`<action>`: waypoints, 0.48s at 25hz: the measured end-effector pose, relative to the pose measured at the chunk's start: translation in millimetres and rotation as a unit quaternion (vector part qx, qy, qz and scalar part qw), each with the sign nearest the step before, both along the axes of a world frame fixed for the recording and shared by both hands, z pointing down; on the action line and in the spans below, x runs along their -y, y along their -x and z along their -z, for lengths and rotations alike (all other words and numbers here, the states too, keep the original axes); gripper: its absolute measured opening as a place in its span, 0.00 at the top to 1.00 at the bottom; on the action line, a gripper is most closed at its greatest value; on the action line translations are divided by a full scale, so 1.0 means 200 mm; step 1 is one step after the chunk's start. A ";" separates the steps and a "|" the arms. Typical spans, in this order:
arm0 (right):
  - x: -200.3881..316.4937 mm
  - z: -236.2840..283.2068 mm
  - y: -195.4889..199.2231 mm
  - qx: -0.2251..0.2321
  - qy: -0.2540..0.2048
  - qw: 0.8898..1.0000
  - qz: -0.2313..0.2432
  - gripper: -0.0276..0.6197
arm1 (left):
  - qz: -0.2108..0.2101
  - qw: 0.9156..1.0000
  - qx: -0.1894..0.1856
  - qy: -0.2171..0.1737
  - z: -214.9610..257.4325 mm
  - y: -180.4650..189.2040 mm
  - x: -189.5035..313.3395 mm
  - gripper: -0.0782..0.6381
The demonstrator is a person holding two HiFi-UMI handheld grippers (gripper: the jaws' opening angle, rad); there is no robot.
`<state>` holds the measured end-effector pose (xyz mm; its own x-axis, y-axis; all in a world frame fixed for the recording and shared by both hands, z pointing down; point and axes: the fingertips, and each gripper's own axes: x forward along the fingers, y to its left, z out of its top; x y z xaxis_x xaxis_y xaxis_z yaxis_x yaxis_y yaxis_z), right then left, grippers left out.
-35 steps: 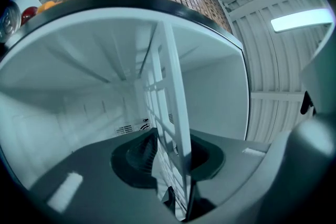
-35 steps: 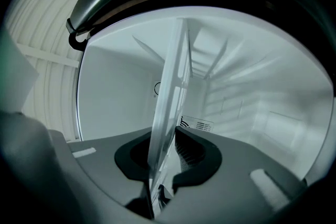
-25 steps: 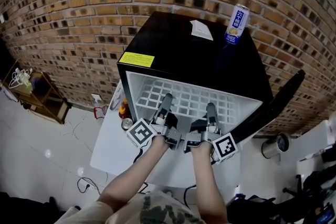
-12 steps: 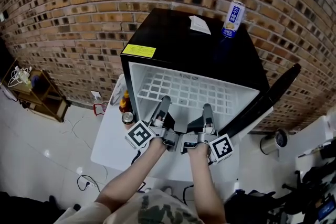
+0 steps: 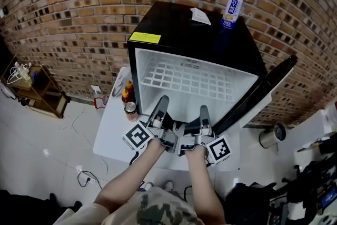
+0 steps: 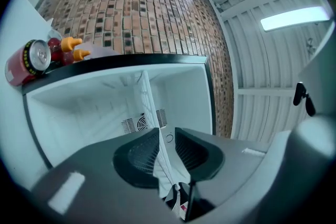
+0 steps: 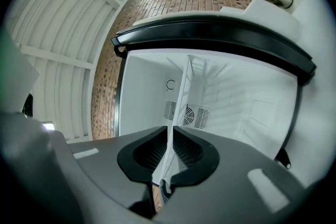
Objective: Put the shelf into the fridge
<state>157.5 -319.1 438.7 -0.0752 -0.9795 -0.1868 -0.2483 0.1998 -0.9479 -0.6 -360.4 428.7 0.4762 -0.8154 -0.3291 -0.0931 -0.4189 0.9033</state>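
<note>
Wide a second ago, the left gripper's (image 6: 167, 136) jaws are now closing. The front edge of the white wire shelf (image 6: 148, 102) runs between them, lying against one pad and clear of the other. The right gripper (image 7: 170, 136) is clamped on that same edge. Beyond both, the shelf lies level inside the open fridge (image 5: 174, 26), reaching nearly to the vent (image 7: 185, 113) on the back wall. Insertion looks nearly done; seating it fully, letting go and drawing back seem to remain.
</note>
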 end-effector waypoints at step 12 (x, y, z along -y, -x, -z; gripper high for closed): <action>-0.27 0.08 0.15 -0.007 -0.026 1.000 -0.001 0.95 | -0.034 0.999 -0.015 -0.002 0.03 0.10 -0.28 0.86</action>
<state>127.6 -264.3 421.7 -0.0764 -0.9686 -0.2366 -0.2616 0.2485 -0.9326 -19.9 -304.5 422.5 0.5210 -0.7801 -0.3466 -0.0375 -0.4265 0.9037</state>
